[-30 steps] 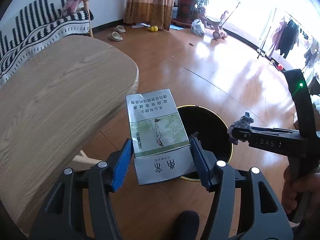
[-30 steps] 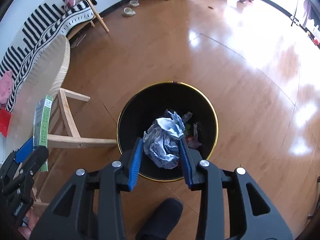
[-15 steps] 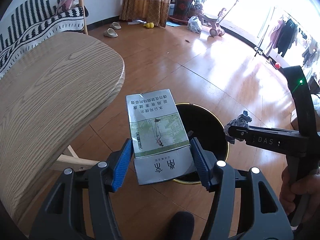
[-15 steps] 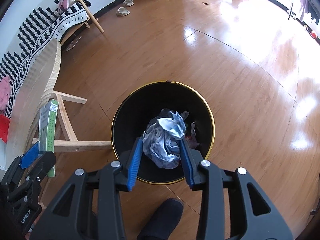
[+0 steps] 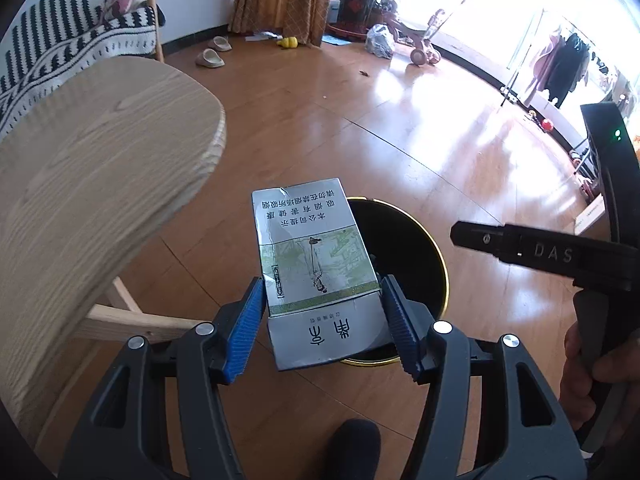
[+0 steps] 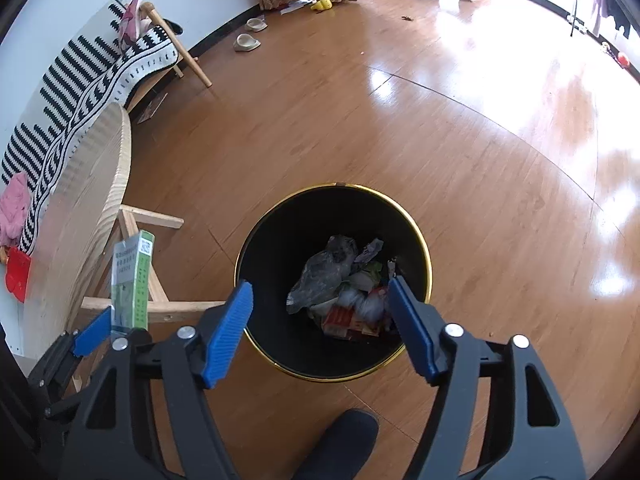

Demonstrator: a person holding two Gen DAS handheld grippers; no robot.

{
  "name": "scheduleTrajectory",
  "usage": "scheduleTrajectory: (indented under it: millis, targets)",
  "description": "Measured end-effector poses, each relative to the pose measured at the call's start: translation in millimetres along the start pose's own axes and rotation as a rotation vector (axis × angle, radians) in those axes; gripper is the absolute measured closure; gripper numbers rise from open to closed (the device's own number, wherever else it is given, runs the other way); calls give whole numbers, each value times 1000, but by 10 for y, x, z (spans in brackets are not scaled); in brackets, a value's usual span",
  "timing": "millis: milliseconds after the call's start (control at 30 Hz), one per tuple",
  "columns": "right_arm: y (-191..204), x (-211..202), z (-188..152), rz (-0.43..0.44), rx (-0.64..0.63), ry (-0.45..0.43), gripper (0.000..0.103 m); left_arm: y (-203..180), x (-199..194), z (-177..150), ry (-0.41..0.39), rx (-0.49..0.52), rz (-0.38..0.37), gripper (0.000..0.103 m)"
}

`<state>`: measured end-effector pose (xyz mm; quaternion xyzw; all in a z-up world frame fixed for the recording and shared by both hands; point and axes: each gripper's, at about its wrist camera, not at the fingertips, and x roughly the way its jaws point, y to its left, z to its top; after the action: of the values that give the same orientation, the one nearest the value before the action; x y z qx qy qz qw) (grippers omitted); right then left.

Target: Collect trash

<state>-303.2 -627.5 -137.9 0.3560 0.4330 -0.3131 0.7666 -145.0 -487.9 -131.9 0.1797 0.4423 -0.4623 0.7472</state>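
Observation:
A black trash bin with a gold rim [image 6: 416, 236] stands on the wooden floor, with several wrappers inside. A crumpled grey paper ball [image 6: 324, 276] lies in it on top of the other trash. My right gripper [image 6: 320, 320] is open and empty above the bin's near rim. My left gripper [image 5: 322, 320] is shut on a flat silver-green carton [image 5: 312, 256], held beside the bin [image 5: 412, 240], left of its rim. The carton also shows in the right wrist view [image 6: 134, 280].
A light wooden table [image 5: 80, 184] with a wooden leg frame [image 6: 156, 304] stands left of the bin. A striped sofa [image 6: 80, 72] runs along the wall. Slippers [image 6: 246, 42] and toys lie on the far floor. My shoe [image 6: 340, 444] is just below the bin.
My right gripper has opened and the crumpled paper ball has dropped into the bin. The left gripper with the carton has moved a little toward the bin.

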Motion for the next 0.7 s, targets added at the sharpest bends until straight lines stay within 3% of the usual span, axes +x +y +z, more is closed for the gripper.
scheduleTrajectory:
  millis: [267, 467, 500, 600, 700]
  targets:
    - [-123, -160, 63, -11, 69, -54, 28, -77, 321, -17, 68, -2, -78, 45]
    - [-211, -236, 88, -3, 98, -76, 26, -213, 396, 24, 57, 28, -103, 44]
    - [-224, -244, 92, 0, 102, -80, 26, -242, 403, 28, 50, 44, -98, 42]
    - [-233, -291, 87, 19, 115, -91, 26, -286, 364, 32, 23, 55, -73, 23]
    - [-194, -336, 109, 35, 120, -94, 24, -255, 307, 37, 12, 53, -61, 17]
